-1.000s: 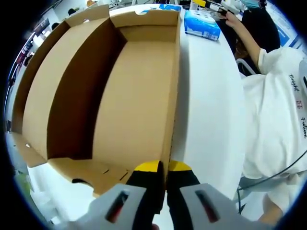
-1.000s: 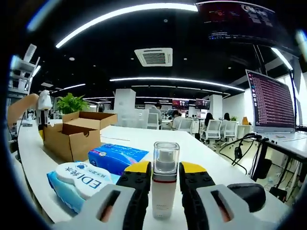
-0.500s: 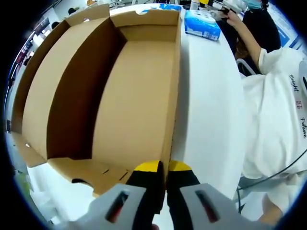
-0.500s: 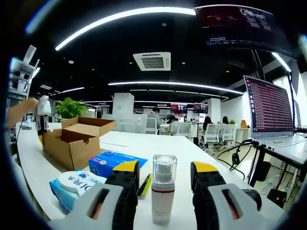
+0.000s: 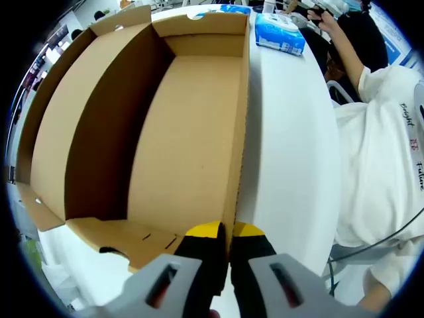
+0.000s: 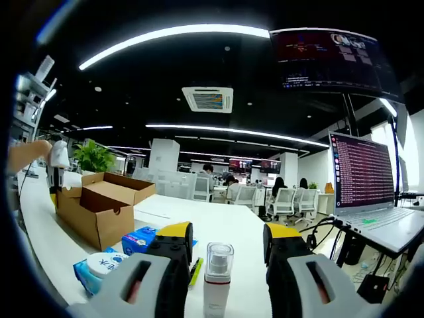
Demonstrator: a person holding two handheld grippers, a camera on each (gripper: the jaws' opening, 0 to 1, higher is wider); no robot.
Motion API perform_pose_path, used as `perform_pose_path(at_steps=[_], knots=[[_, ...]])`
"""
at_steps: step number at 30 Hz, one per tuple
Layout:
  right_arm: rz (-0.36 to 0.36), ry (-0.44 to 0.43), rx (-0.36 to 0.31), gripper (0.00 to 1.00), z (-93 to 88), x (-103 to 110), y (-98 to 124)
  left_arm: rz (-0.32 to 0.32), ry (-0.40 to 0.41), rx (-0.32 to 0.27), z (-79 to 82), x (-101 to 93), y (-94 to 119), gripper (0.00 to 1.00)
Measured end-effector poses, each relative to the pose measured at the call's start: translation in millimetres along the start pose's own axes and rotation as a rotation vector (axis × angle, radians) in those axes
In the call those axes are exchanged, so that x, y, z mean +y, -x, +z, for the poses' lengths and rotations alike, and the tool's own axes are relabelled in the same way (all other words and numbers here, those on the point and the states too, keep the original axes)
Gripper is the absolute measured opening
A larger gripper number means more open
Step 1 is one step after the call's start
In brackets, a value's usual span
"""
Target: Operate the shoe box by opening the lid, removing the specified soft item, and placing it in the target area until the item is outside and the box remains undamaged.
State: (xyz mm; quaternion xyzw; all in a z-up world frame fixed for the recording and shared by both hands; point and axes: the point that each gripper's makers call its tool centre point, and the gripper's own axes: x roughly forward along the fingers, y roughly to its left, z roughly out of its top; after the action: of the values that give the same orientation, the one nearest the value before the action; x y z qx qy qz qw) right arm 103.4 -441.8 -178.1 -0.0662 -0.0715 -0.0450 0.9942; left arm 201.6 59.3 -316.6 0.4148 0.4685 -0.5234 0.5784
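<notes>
Left gripper [image 5: 228, 232]: yellow-tipped jaws pressed together on the near right wall of the open cardboard shoe box [image 5: 179, 146], pinching its edge. Inside the box, bare brown cardboard bottom and walls; lid folded back on the far left side. Box standing on a white table [image 5: 288, 165]. Past the far end of the box, a blue tissue pack [image 5: 279, 33] lying on the table. On the right, a person in a white shirt [image 5: 384, 159] with printed letters.

Right gripper [image 6: 222, 235]: jaws spread wide apart, gripping nothing. Between them, touching neither jaw, a small spray bottle [image 6: 216, 278] with clear cap, upright on the white table [image 6: 218, 225]. Just beside the left jaw, a yellow pen [image 6: 195, 270]. Further left, a pack of wet wipes [image 6: 99, 268] and the blue tissue pack [image 6: 140, 240]. Beyond these, the shoe box [image 6: 99, 205] with lid open, the left gripper [image 6: 56, 165] at its far left end. On the right, an open laptop [image 6: 371, 205] and a dark cable [image 6: 318, 232]. Far behind, office chairs and a green plant [image 6: 93, 158].
</notes>
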Motion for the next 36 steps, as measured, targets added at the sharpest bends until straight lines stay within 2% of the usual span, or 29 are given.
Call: perform_pose_path(at_steps=[2, 5, 8, 11, 14, 18, 20, 23, 25, 27, 29, 31, 34, 36], knots=[[-0.044, 0.113, 0.073, 0.42, -6.9, -5.6, -2.0, 0.0, 0.0, -0.001, 0.0, -0.1, 0.1, 0.02], [-0.014, 0.085, 0.052, 0.42, -2.4, 2.7, -3.7, 0.001, -0.002, -0.002, 0.1, -0.4, 0.1, 0.02], [-0.02, 0.081, 0.024, 0.42, 9.4, 4.0, -2.9, 0.0, -0.002, -0.002, 0.1, -0.5, 0.1, 0.02], [-0.026, 0.115, 0.001, 0.41, 22.5, 6.2, -4.7, 0.002, -0.002, -0.001, 0.1, -0.6, -0.1, 0.02], [-0.026, 0.188, 0.027, 0.4, 24.0, 11.1, -6.0, -0.001, -0.001, 0.0, 0.1, -0.2, 0.0, 0.02], [0.022, 0.212, 0.037, 0.39, 28.0, 29.2, -4.7, -0.002, -0.005, 0.0, 0.2, 0.0, -0.1, 0.02], [0.046, 0.213, 0.03, 0.35, 32.1, 38.8, -7.1, -0.003, -0.003, 0.0, 0.2, 0.0, -0.1, 0.02], [0.087, 0.156, -0.003, 0.33, 39.8, 57.5, -12.6, 0.004, -0.005, 0.002, -0.1, -0.6, -0.3, 0.02], [0.154, 0.141, 0.012, 0.33, 37.6, 79.0, -18.6, 0.007, -0.007, 0.002, -0.2, -0.6, -0.3, 0.02], [0.207, 0.173, 0.024, 0.33, 36.4, 96.4, -24.3, 0.006, -0.008, 0.002, -0.2, -0.6, -0.3, 0.02], [0.262, 0.218, 0.063, 0.33, 32.0, 111.1, -29.0, 0.002, -0.01, 0.001, -0.2, -0.9, -0.1, 0.02], [0.283, 0.247, 0.071, 0.33, 34.4, 120.0, -32.1, -0.002, -0.005, 0.002, -0.1, -0.6, 0.0, 0.02], [0.329, 0.186, 0.035, 0.34, 46.9, 135.9, -35.7, -0.002, -0.003, 0.007, -0.1, -0.7, -0.2, 0.02], [0.356, 0.144, 0.036, 0.36, 50.3, 144.5, -40.7, 0.0, -0.004, 0.007, -0.1, -0.3, -0.2, 0.02]])
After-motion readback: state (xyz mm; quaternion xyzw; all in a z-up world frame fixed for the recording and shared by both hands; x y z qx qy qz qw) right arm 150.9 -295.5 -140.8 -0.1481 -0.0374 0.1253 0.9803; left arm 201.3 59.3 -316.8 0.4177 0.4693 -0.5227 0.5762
